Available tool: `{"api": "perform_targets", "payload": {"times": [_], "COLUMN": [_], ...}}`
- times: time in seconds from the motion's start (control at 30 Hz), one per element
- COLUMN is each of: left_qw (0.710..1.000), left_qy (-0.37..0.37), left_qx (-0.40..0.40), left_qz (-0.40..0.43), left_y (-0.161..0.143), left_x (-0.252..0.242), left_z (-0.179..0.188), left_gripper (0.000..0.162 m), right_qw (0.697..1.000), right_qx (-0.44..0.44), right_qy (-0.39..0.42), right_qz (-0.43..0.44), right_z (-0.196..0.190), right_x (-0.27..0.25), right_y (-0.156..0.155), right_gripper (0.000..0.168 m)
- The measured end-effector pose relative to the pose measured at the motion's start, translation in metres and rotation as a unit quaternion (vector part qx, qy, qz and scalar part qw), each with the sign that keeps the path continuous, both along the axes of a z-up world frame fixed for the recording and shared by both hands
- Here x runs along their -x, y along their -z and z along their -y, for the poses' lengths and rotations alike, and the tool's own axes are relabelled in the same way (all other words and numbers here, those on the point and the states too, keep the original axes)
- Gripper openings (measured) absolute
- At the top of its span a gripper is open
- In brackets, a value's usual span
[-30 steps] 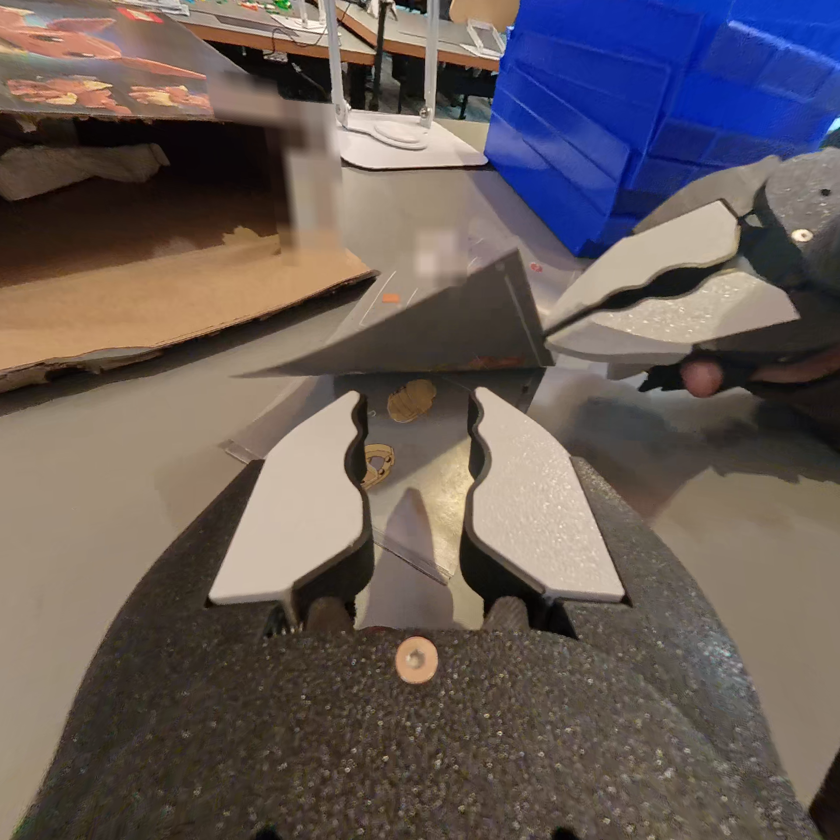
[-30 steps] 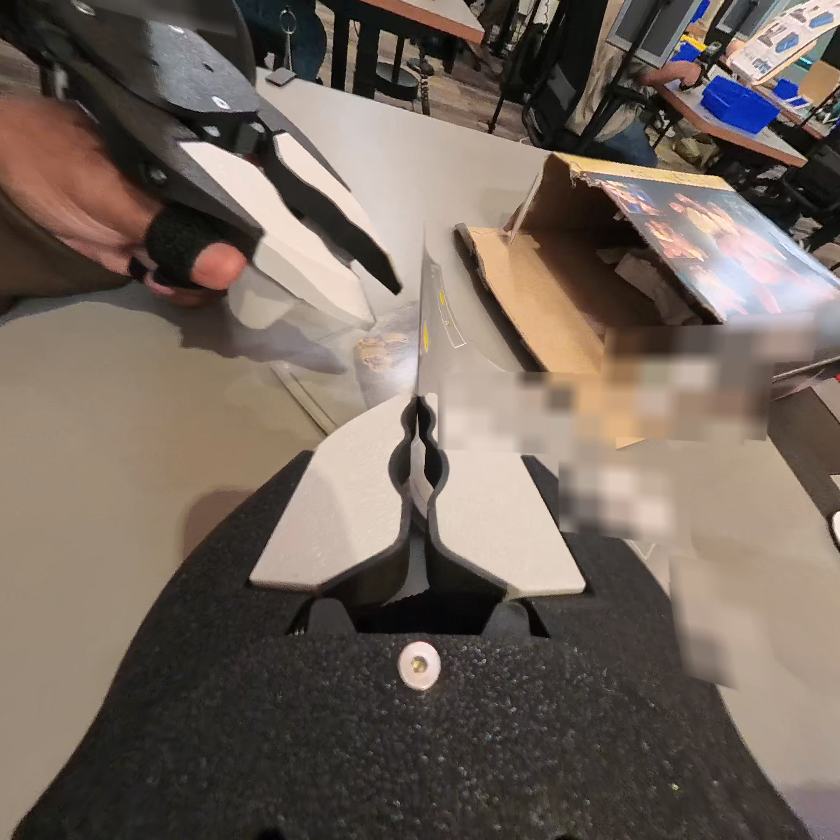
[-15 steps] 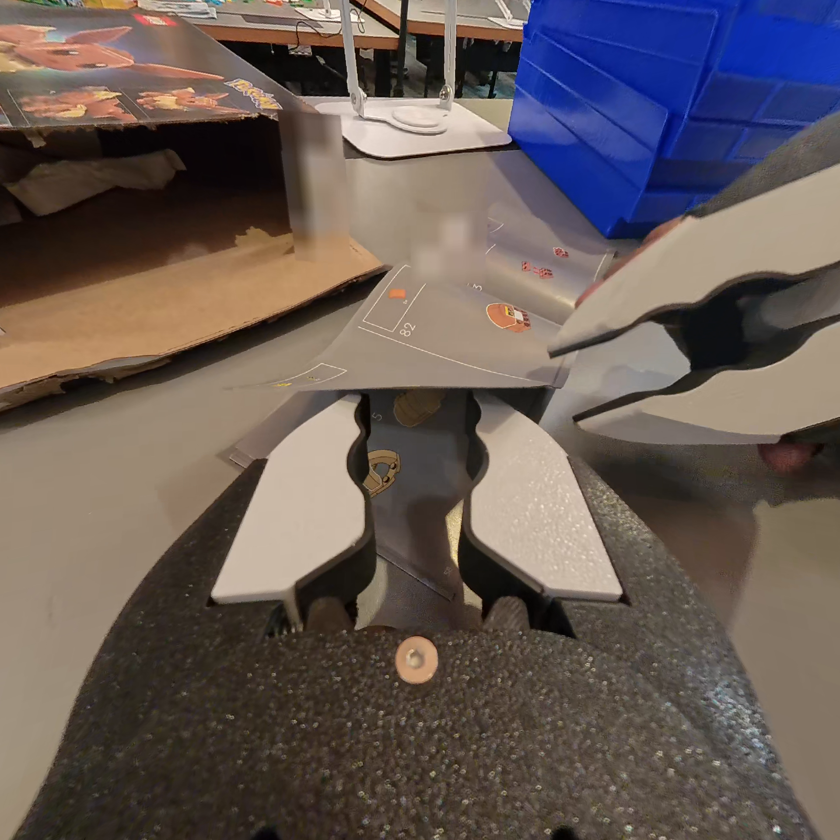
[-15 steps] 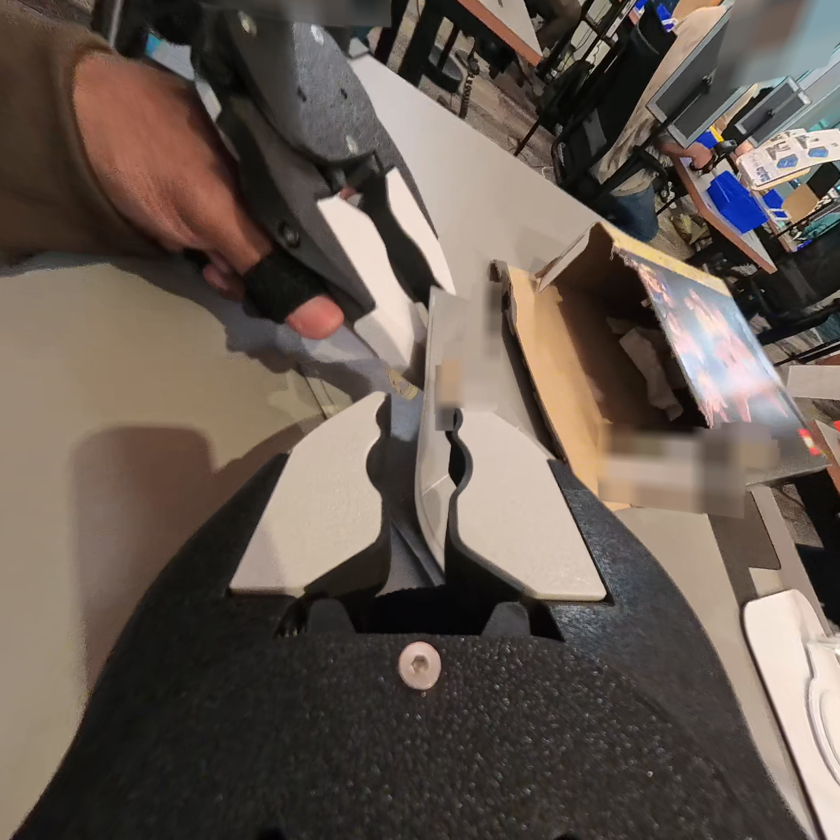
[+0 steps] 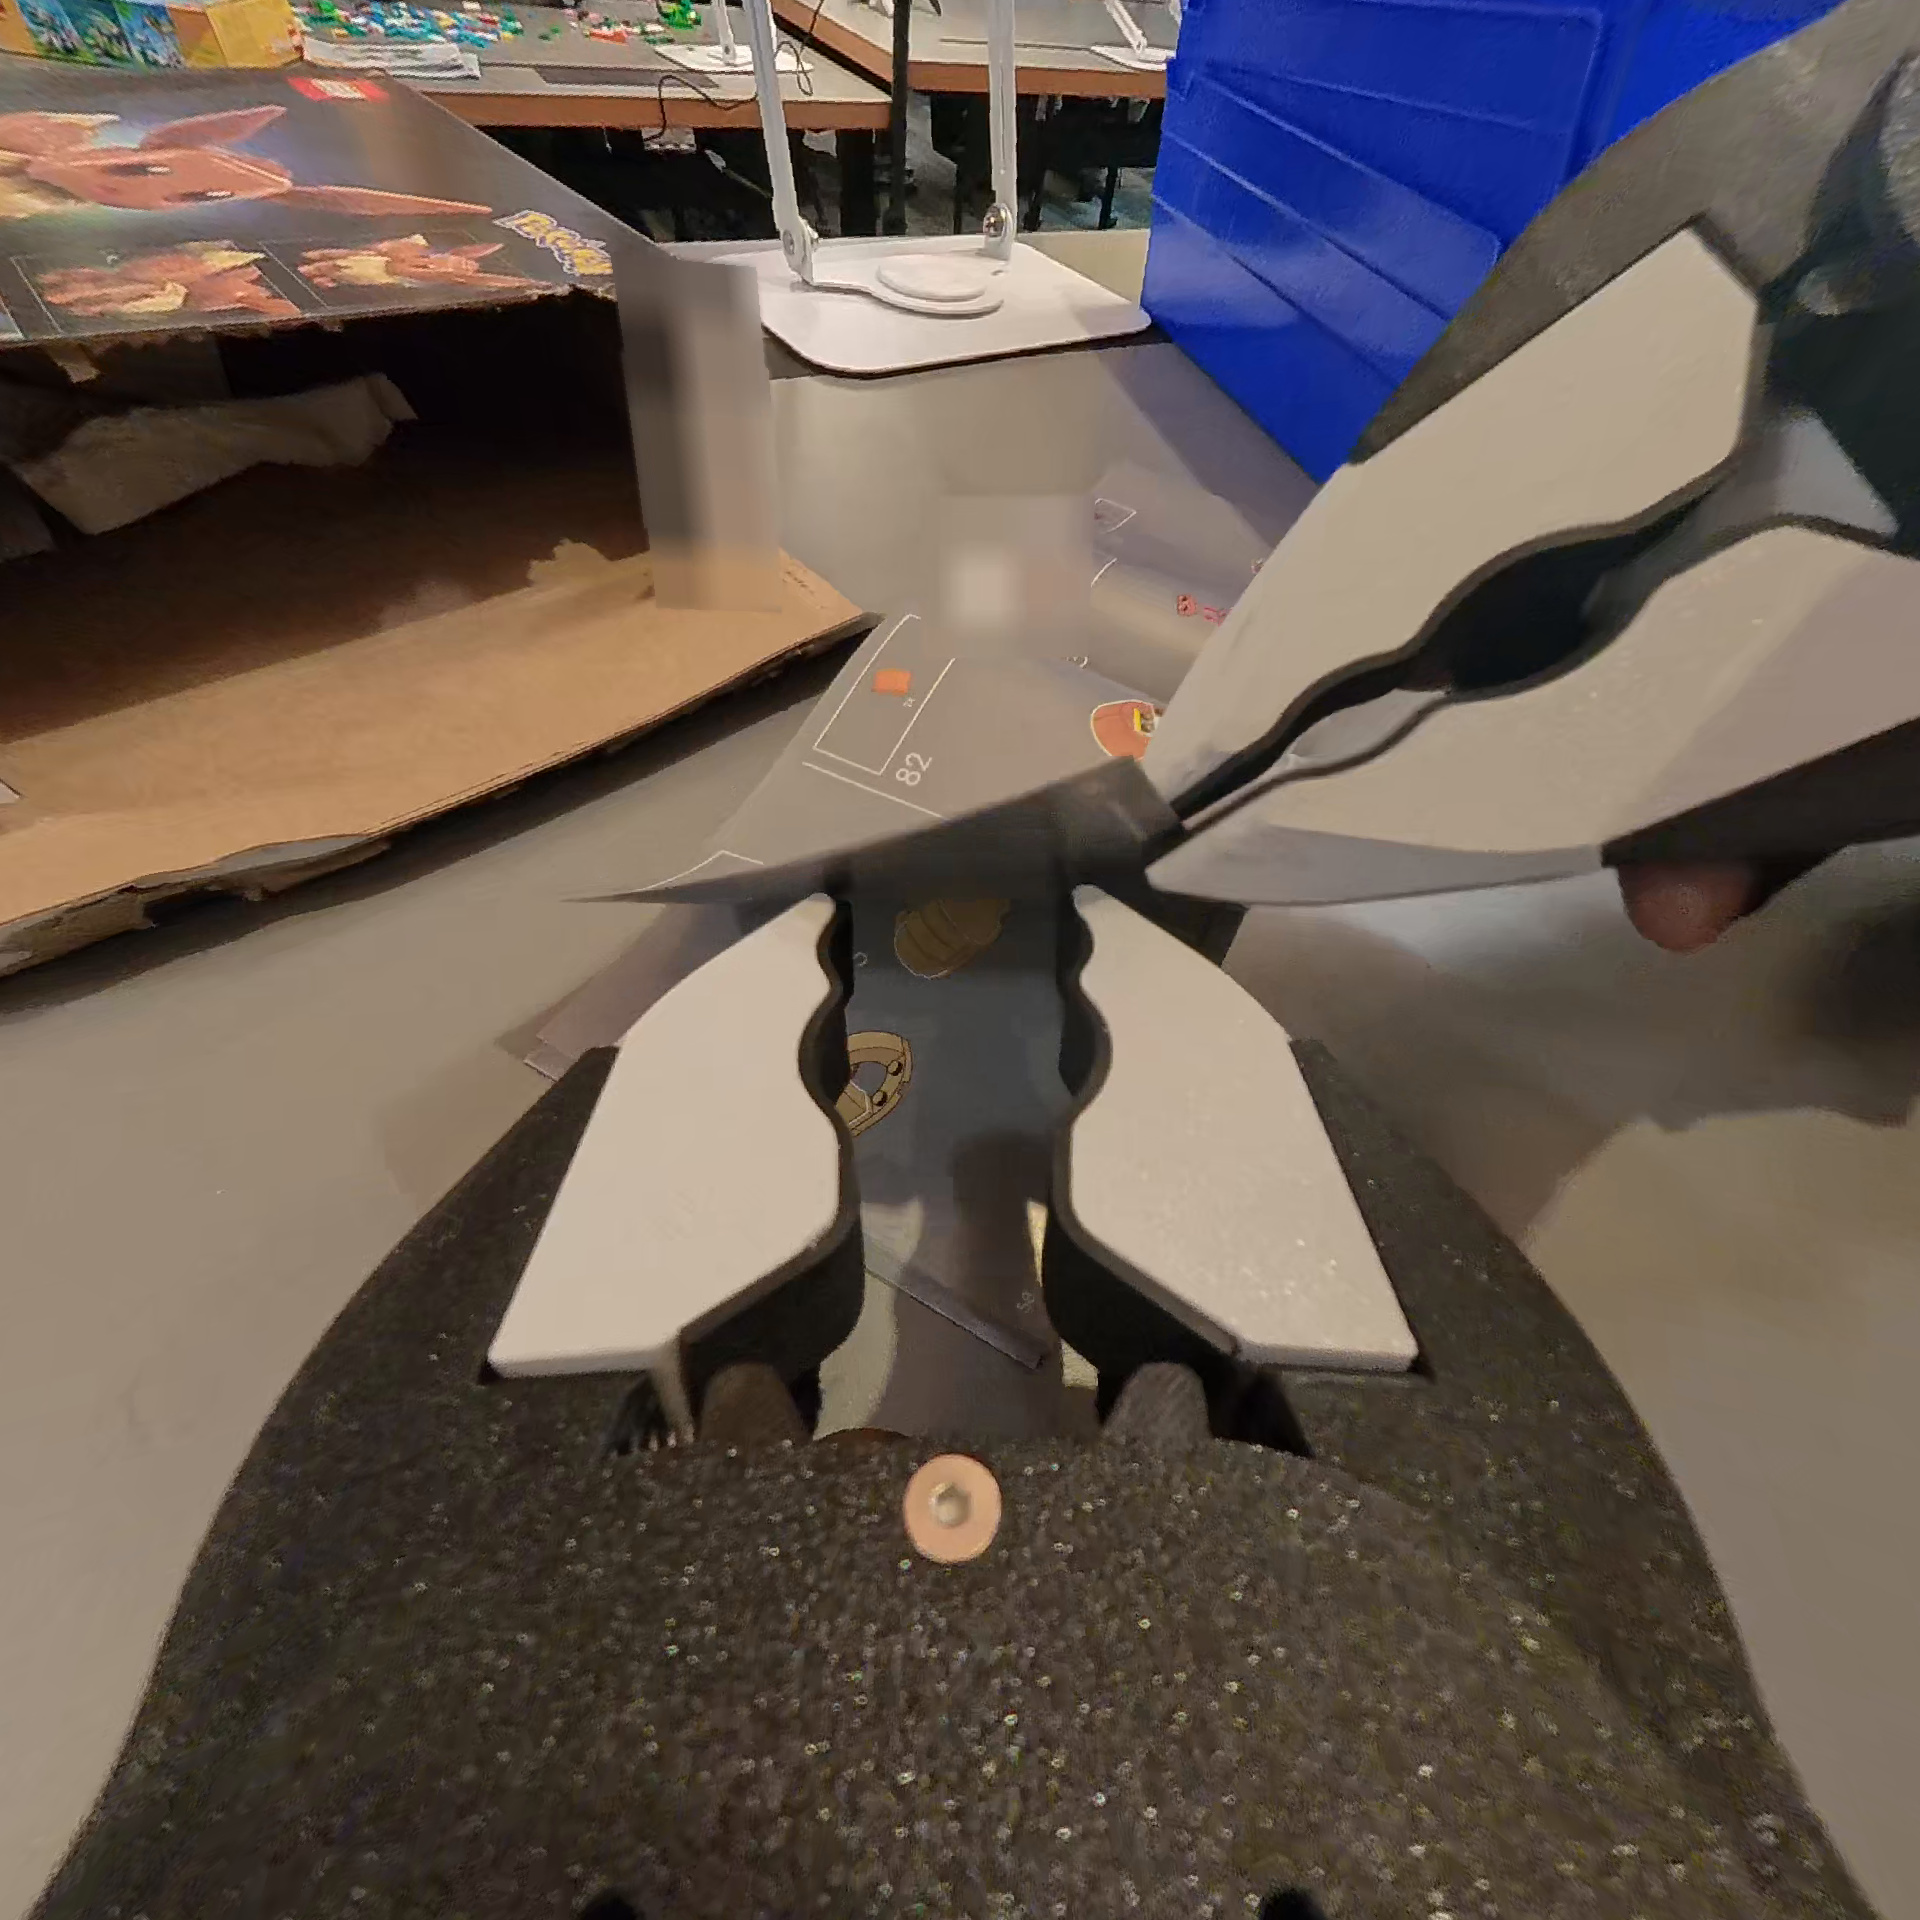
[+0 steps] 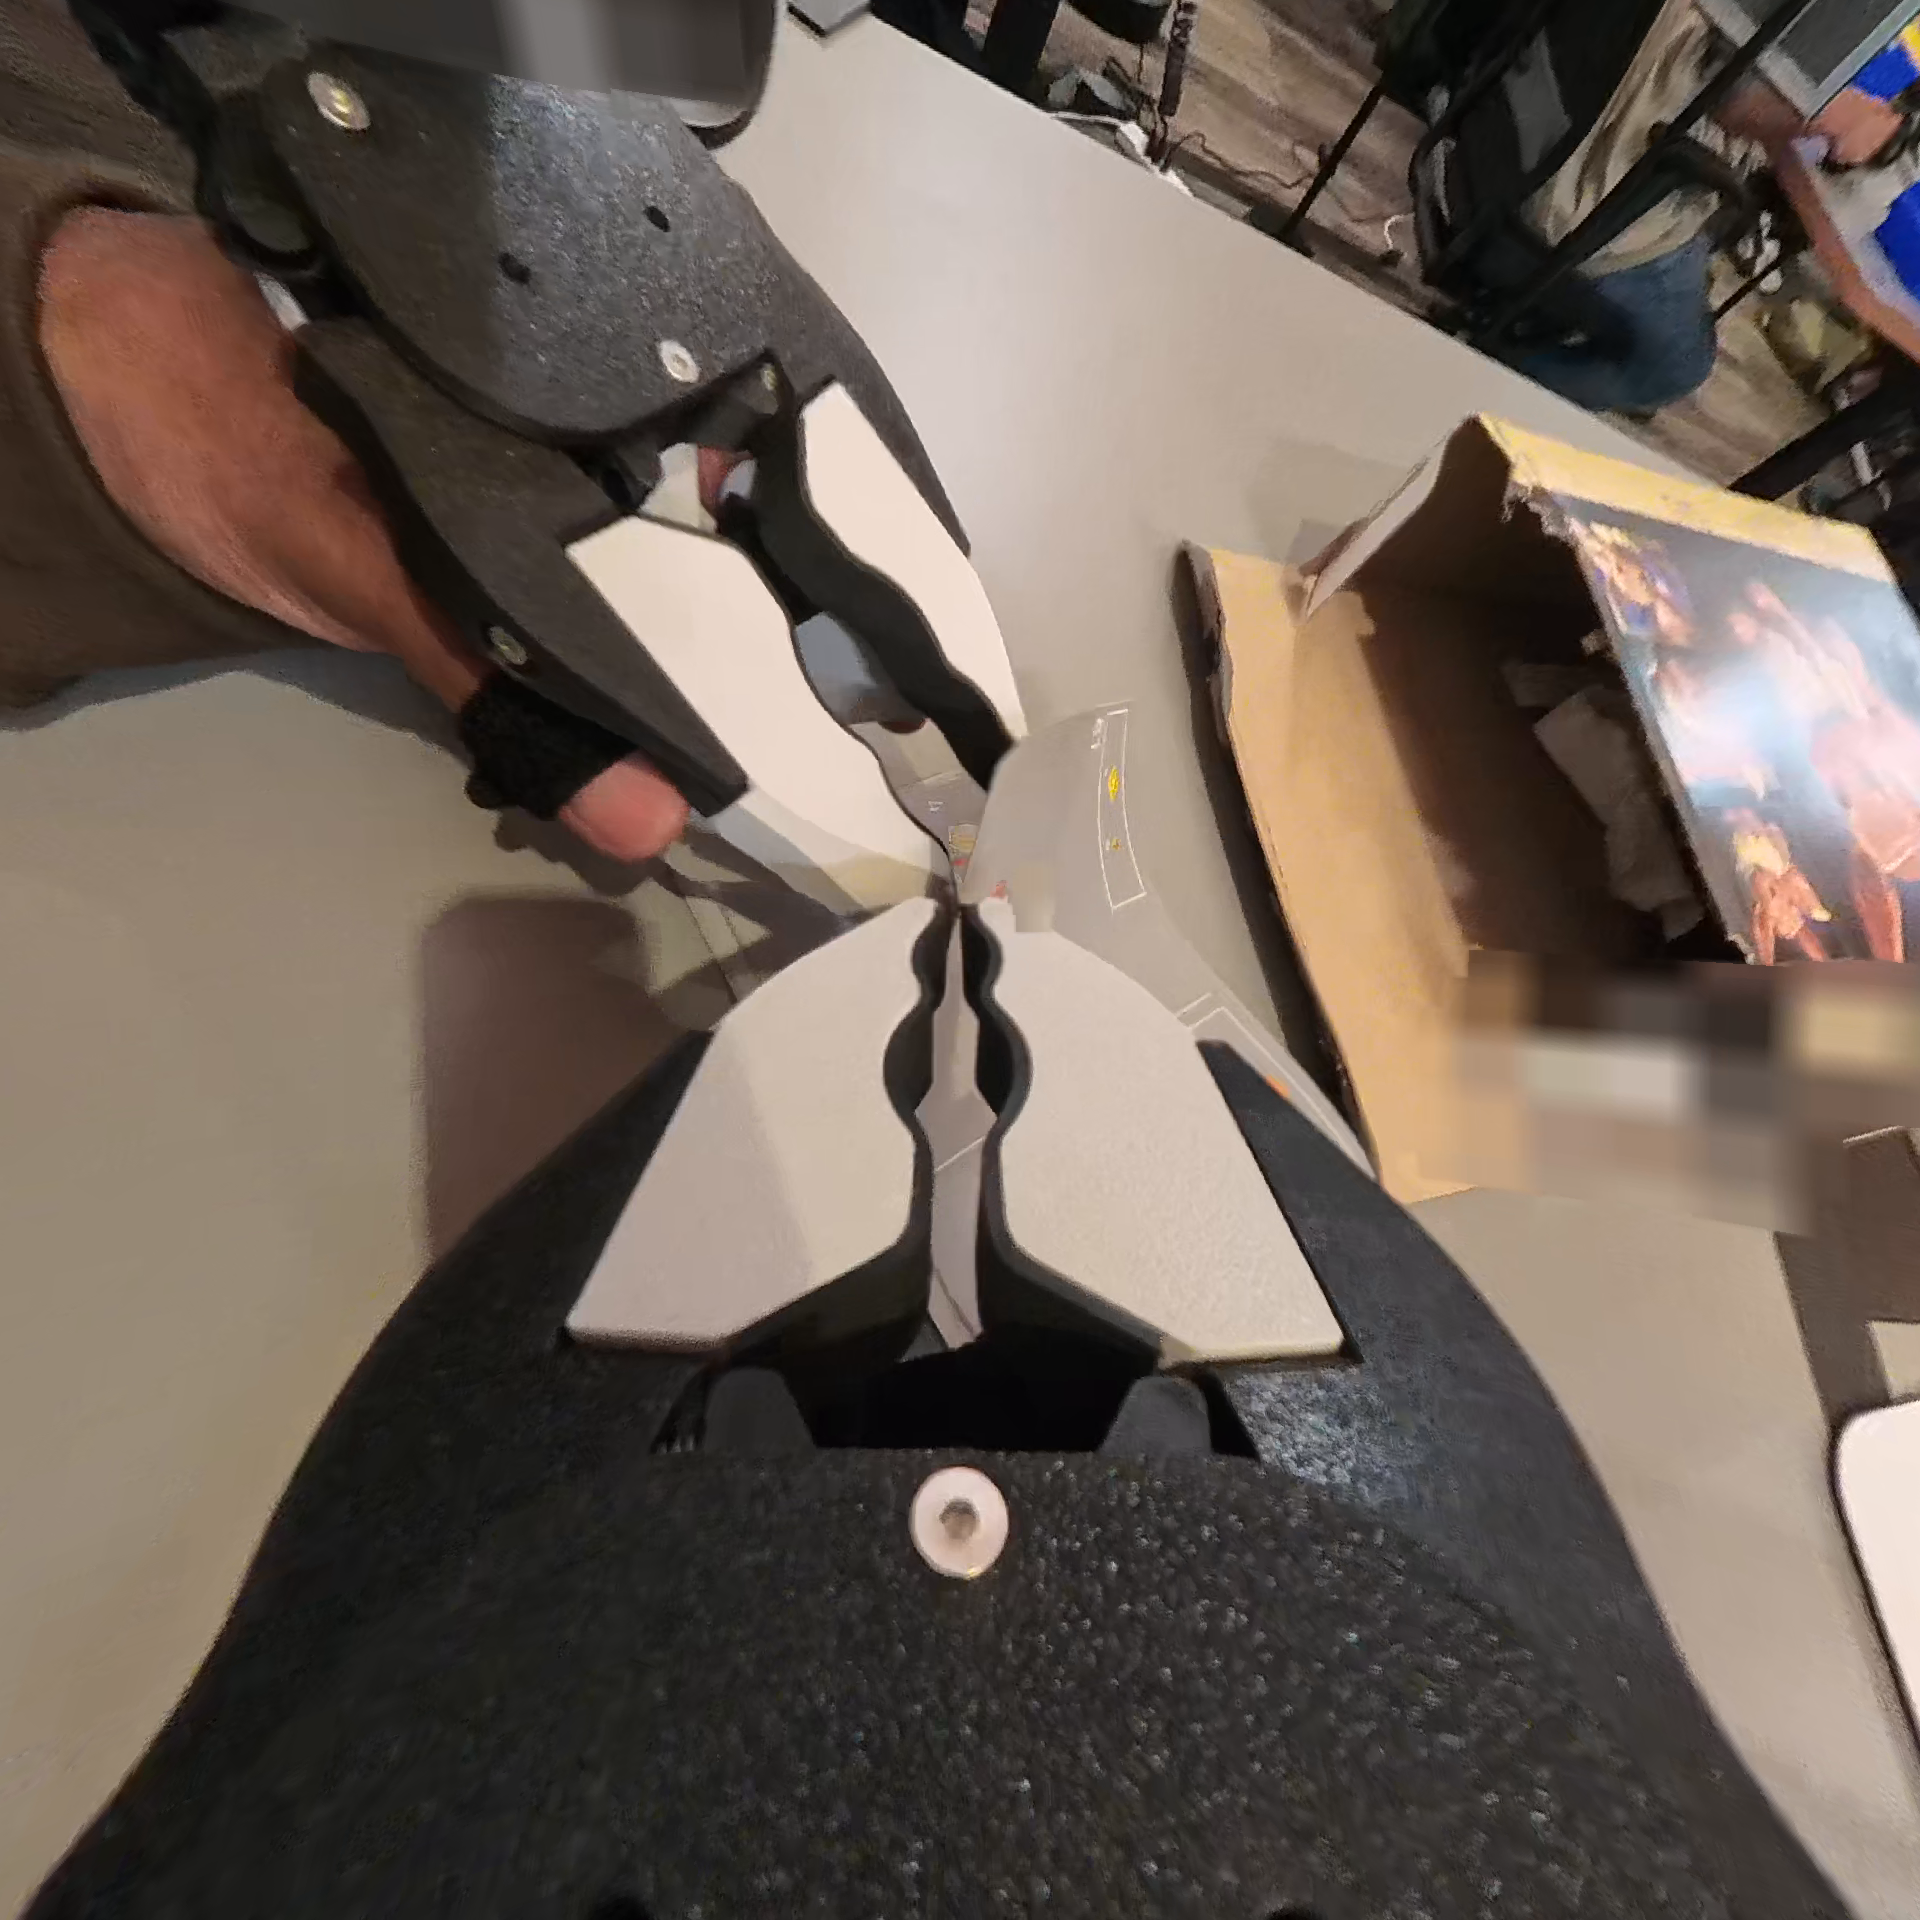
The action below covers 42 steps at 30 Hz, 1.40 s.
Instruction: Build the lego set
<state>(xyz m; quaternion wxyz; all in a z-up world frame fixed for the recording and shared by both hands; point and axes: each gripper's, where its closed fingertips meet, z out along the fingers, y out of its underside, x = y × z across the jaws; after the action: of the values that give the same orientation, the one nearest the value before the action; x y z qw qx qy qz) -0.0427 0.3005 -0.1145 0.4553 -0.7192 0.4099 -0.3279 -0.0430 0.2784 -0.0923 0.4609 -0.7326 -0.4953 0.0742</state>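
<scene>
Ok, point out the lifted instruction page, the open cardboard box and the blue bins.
instruction page (image 5: 966, 727), left wrist view, on its printed upper face.
cardboard box (image 5: 343, 707), left wrist view, on the bare brown flap lying on the table.
blue bins (image 5: 1351, 208), left wrist view, on the near bin's side wall.

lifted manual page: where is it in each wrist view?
Left wrist view: the lifted page sits centre, just past the open left gripper, its right corner pinched by the right gripper.
Right wrist view: upper centre, edge in the shut jaws.
Shared landmark: the torn cardboard box.
</scene>
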Motion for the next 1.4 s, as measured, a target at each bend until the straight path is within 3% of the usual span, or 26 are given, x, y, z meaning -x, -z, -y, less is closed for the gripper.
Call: {"api": "perform_targets", "payload": {"times": [0.6,0.8,0.97,1.4], "left_qw": [0.991,0.985,0.991,0.997], "left_qy": [-0.008,0.013,0.018,0.008], "left_qx": [0.084,0.066,0.033,0.039], "left_qz": [0.103,0.162,0.128,0.065], "left_y": [-0.016,-0.037,-0.033,-0.011], "left_x": [0.01,0.01,0.004,0.002], "left_z": [-0.005,-0.001,0.003,0.001], "left_gripper": [0.042,0.044,0.045,0.044], "right_qw": [0.986,0.983,0.983,0.985], "right_qx": [0.064,0.064,0.068,0.073], "right_qy": [0.06,0.066,0.058,0.043], "right_qz": [-0.143,-0.159,-0.159,-0.151], "right_z": [0.001,0.006,0.009,0.014], "right_x": [-0.019,-0.017,-0.012,-0.005], "right_y": [0.005,0.01,0.012,0.019], "right_gripper": [0.0,0.0,0.0,0.0]}}
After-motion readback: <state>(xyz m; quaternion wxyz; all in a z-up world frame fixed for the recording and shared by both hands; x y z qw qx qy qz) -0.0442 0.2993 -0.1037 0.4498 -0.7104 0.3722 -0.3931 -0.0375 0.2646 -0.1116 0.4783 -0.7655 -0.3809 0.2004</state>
